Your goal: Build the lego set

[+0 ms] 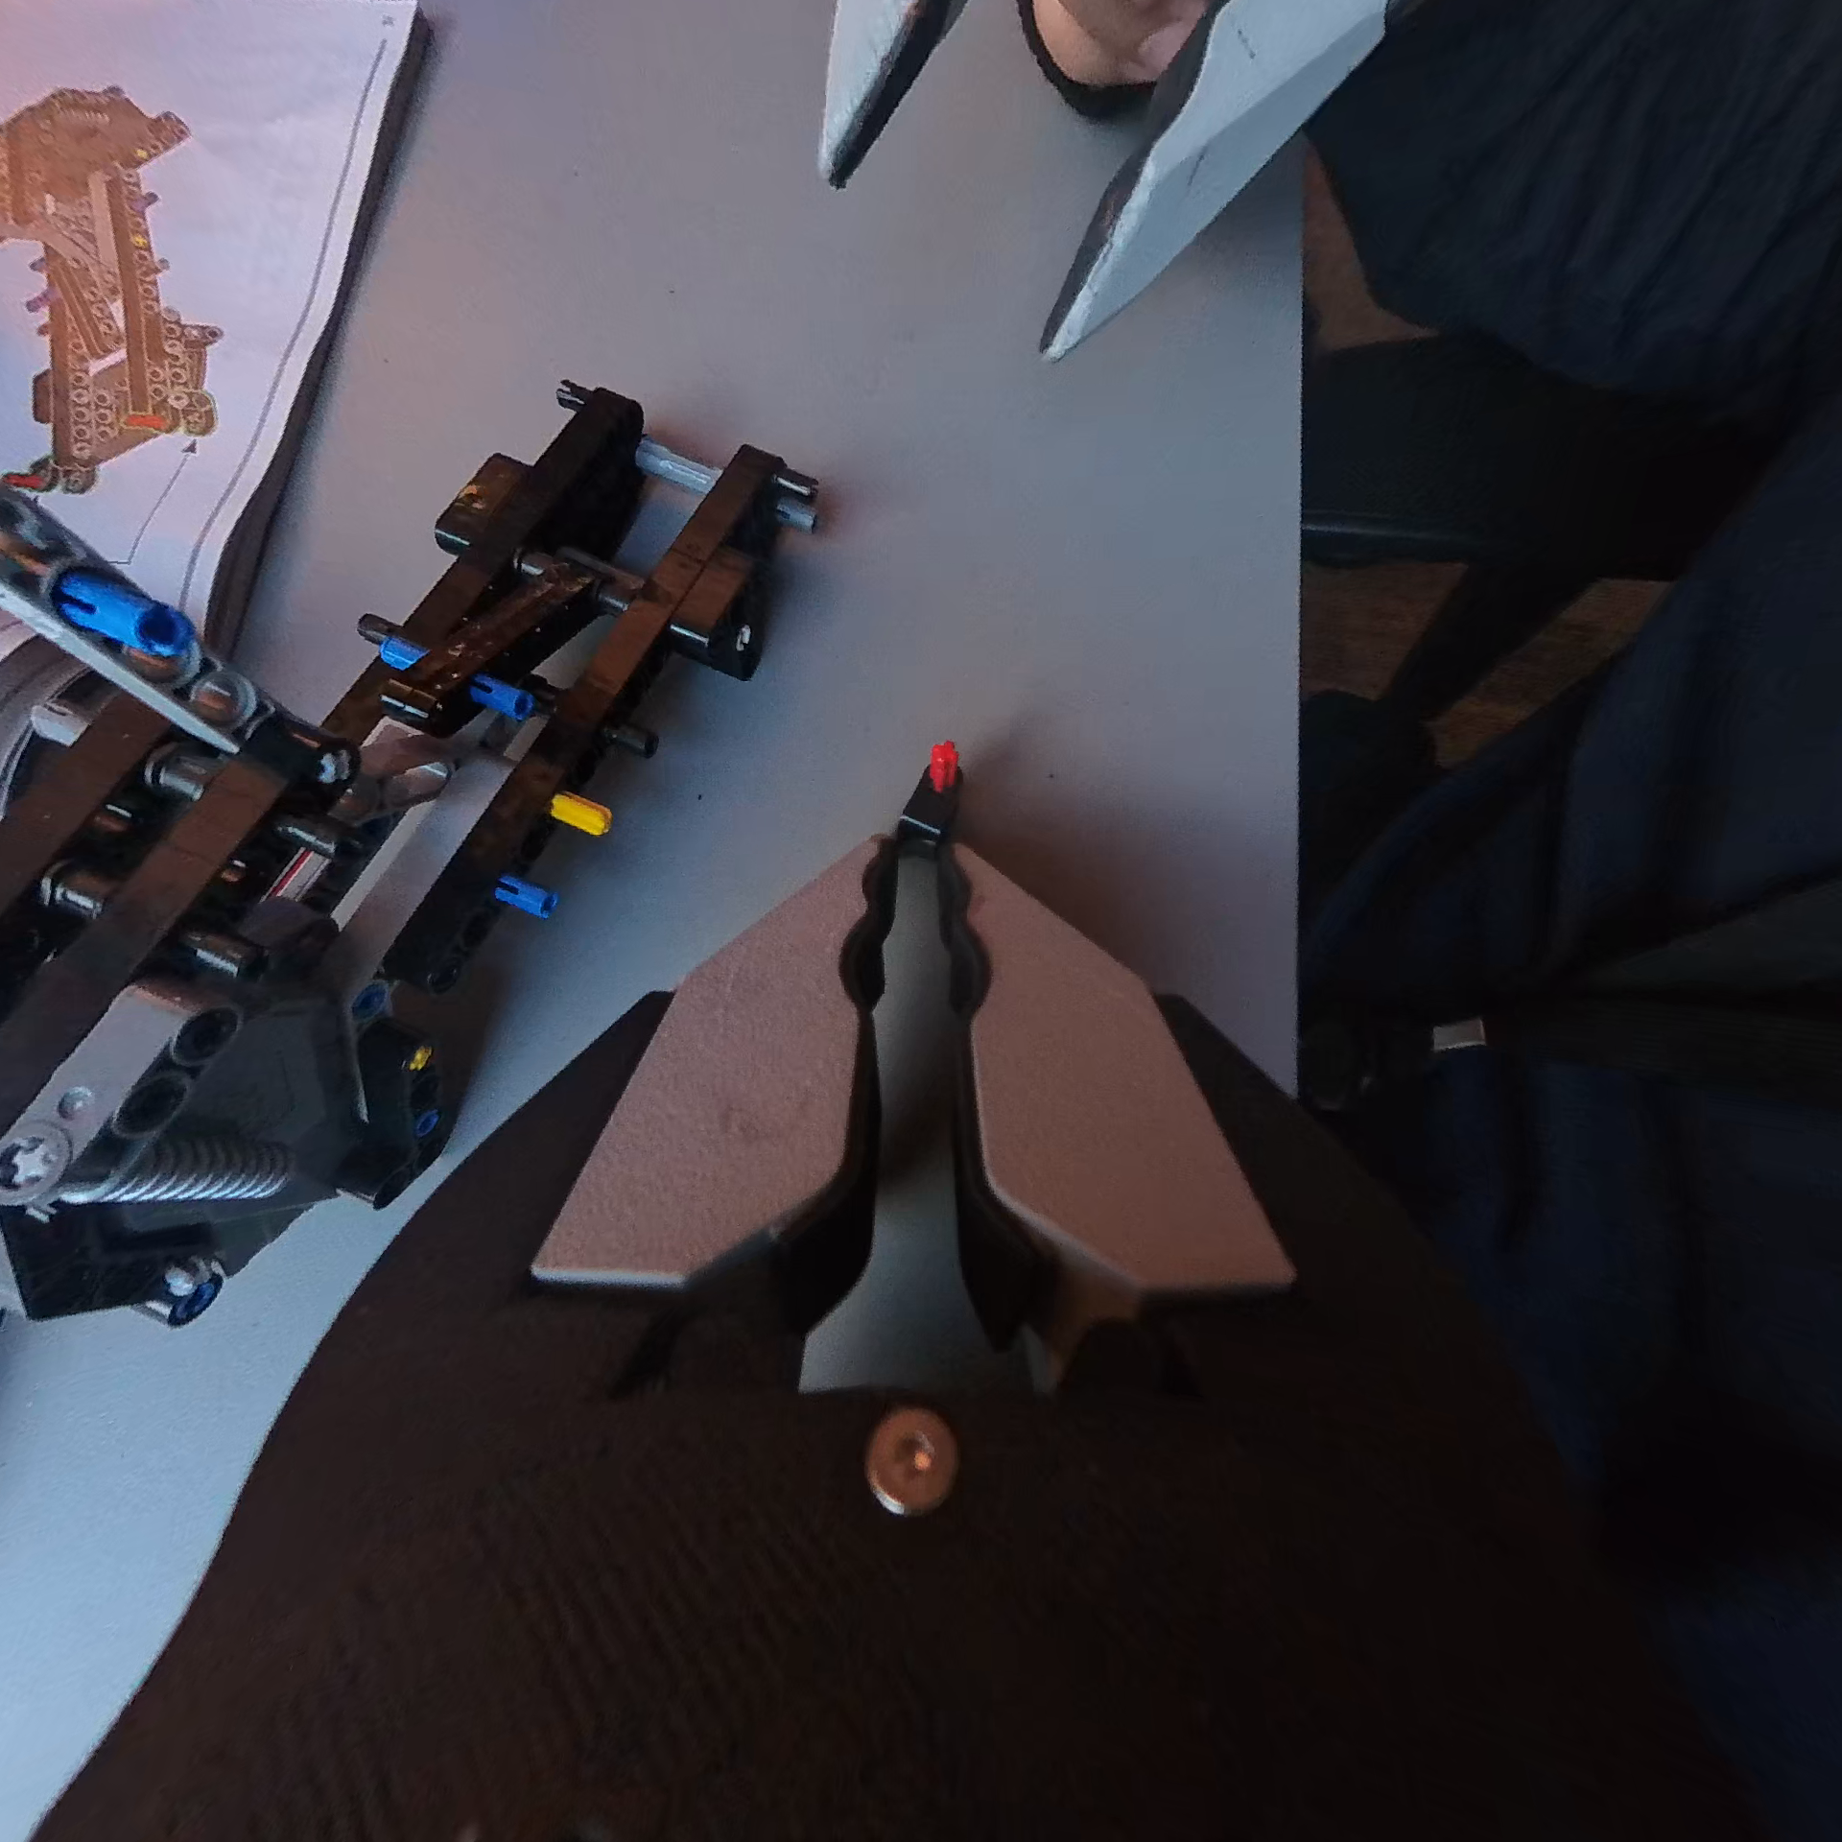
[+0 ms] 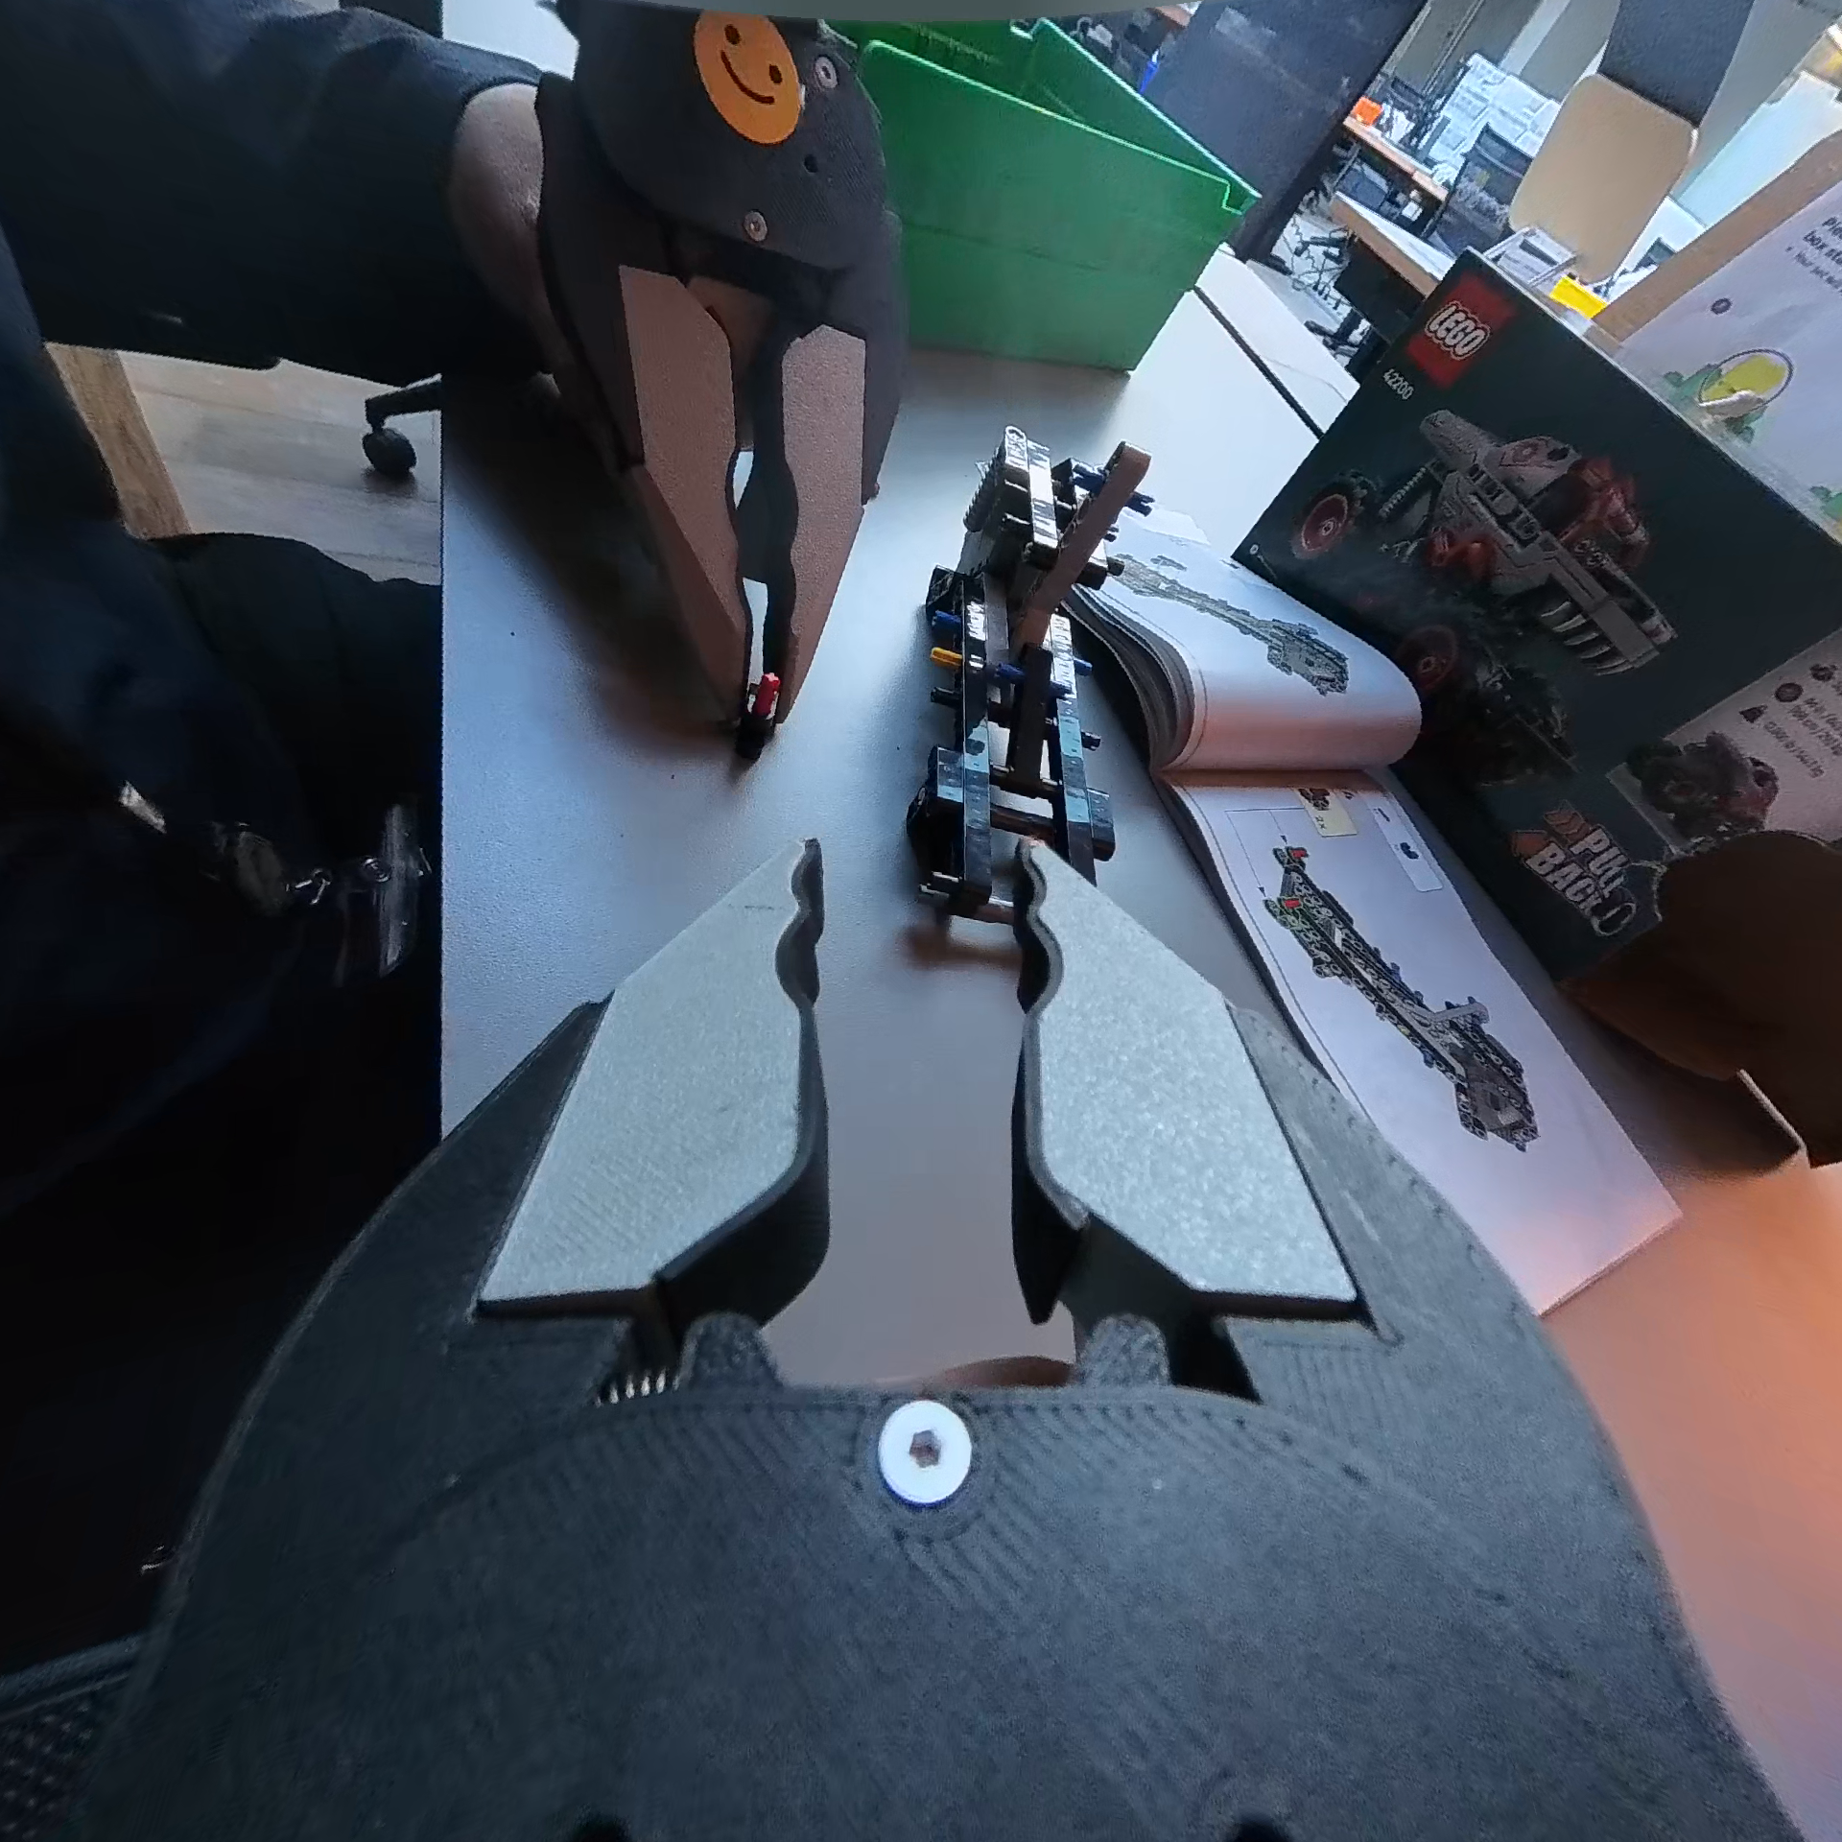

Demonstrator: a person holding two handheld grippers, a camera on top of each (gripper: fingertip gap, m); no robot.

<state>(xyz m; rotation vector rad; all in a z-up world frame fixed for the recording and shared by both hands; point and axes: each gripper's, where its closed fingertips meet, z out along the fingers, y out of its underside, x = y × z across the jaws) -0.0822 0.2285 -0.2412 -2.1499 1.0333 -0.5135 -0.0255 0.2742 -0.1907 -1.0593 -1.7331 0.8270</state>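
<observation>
Left gripper point(image 1: 922, 847) clenched on small black piece point(image 1: 925, 815) with red pin point(image 1: 943, 763), near table point(image 1: 997, 498) edge. Right gripper point(image 2: 922, 877) released, 2 fingers apart. Long black frame point(image 2: 1007, 738) left of booklet point(image 2: 1395, 997): light, rigid; grasp beams, avoid protruding pins.

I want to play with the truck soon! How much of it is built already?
Not much yet. A long black frame with blue and yellow pins stands on the table. The left gripper pinches a small black piece with a red pin. The right gripper waits, jaws open. No wheels or body yet, unlike the box picture.
</observation>
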